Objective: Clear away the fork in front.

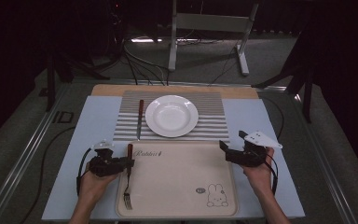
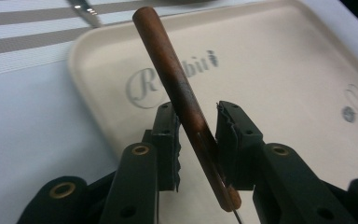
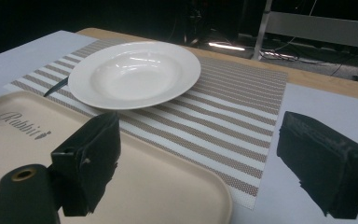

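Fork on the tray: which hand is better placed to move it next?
Left. The left gripper has its jaws on either side of the fork's wooden handle at the tray's left edge. The right gripper hangs open and empty at the tray's far right corner.

Overhead light is falling evenly on the table (image 1: 93, 140), while the room beyond at twelve o'clock is sinking into near black. The white plate (image 1: 171, 115) is throwing back a soft sheen without harsh glare, and the shadows under it are lying faint and short. In the left gripper view, the fork's wooden handle (image 2: 177, 88) is showing fairly sharp as the tray (image 2: 284, 70) lettering is blurring behind it. In the right gripper view, the near black jaws are going soft and featureless.
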`<action>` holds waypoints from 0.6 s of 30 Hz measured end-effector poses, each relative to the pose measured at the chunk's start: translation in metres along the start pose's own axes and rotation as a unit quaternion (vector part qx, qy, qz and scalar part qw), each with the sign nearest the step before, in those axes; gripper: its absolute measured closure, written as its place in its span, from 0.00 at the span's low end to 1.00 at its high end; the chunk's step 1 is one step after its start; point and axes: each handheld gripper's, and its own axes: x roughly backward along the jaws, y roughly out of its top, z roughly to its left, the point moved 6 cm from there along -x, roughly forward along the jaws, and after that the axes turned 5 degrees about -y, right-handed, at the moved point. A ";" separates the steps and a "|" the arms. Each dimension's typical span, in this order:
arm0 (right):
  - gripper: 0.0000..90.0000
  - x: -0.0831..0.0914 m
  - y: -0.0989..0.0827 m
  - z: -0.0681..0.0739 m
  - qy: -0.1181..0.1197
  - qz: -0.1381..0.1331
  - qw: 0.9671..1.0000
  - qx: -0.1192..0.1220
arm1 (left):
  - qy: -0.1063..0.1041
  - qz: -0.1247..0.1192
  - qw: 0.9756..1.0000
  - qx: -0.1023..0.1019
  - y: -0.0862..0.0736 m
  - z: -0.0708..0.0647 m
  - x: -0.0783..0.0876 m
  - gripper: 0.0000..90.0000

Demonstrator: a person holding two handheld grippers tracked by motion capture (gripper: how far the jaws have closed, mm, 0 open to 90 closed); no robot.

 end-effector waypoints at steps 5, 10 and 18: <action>0.15 0.000 0.000 0.000 0.000 -0.001 1.000 0.001 | 0.017 -0.001 1.000 0.008 -0.001 0.004 0.001 0.74; 0.15 0.001 -0.002 -0.001 -0.002 0.001 1.000 0.000 | 0.035 0.001 0.999 0.005 -0.001 0.005 0.003 0.74; 0.15 0.004 -0.004 -0.004 -0.004 0.002 1.000 -0.003 | 0.042 -0.073 0.996 0.000 0.012 0.003 0.020 0.58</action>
